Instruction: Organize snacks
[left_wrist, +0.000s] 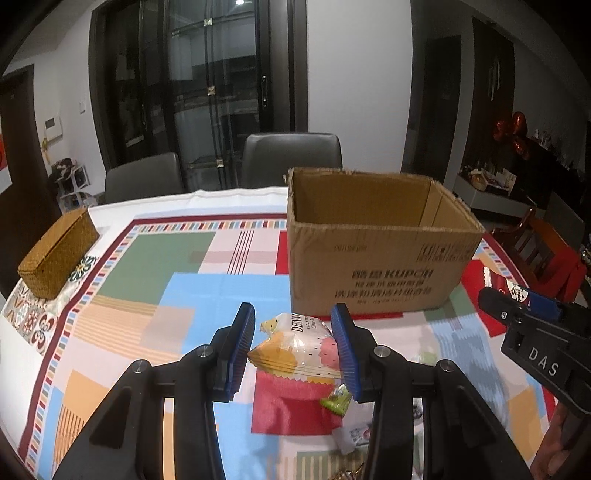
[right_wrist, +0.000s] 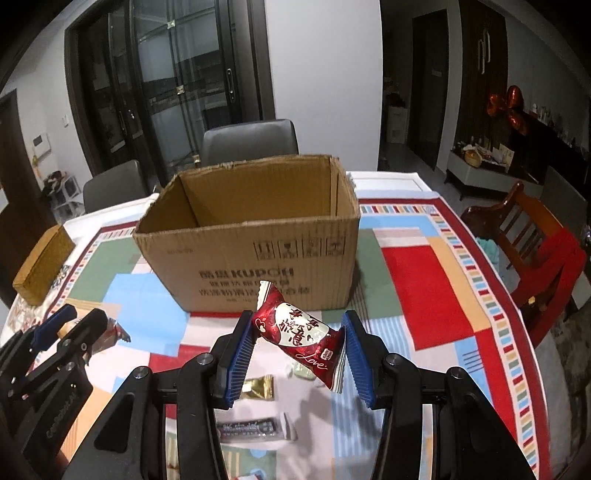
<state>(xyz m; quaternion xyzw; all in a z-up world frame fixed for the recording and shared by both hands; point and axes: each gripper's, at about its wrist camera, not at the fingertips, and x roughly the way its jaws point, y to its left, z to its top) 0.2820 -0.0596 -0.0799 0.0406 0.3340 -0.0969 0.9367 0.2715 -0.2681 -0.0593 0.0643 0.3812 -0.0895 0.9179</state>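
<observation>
Item 1, left gripper (left_wrist: 293, 350): I am holding a yellow-and-white snack packet (left_wrist: 295, 347) crosswise between the blue pads, jaws narrowed onto its two ends. I am pinching it by the ends so the puffed middle is not crushed. It is hanging clear of the tablecloth (left_wrist: 177, 266), apparently lifted ready for carrying.

Item 2, right gripper (right_wrist: 299, 354): I am gripping a dark red wrapper (right_wrist: 299, 338) printed with "Love", tilted, its crimped top pointing to 11 o'clock. The jaws are narrowed onto it; the left pad is pressing near its upper end, the right pad near its lower end. It too is off the cloth.

Item 3, cardboard box (left_wrist: 373, 258): standing open-topped at 12 o'clock from the right gripper and at about 1 o'clock from the left. I am reading it as the destination, since it is the only open container. I cannot see its floor.

Item 4, loose stock on the cloth: a gold sachet (right_wrist: 260, 387) and a dark bar (right_wrist: 255, 430) at 7 o'clock below the right jaws; a small green sweet (left_wrist: 336, 400) at 5 o'clock below the left packet. These are waiting their turn, I judge.

Item 5, woven lidded basket (left_wrist: 59, 253): sitting at 10 o'clock by the table's edge, closed, not in use.
</observation>
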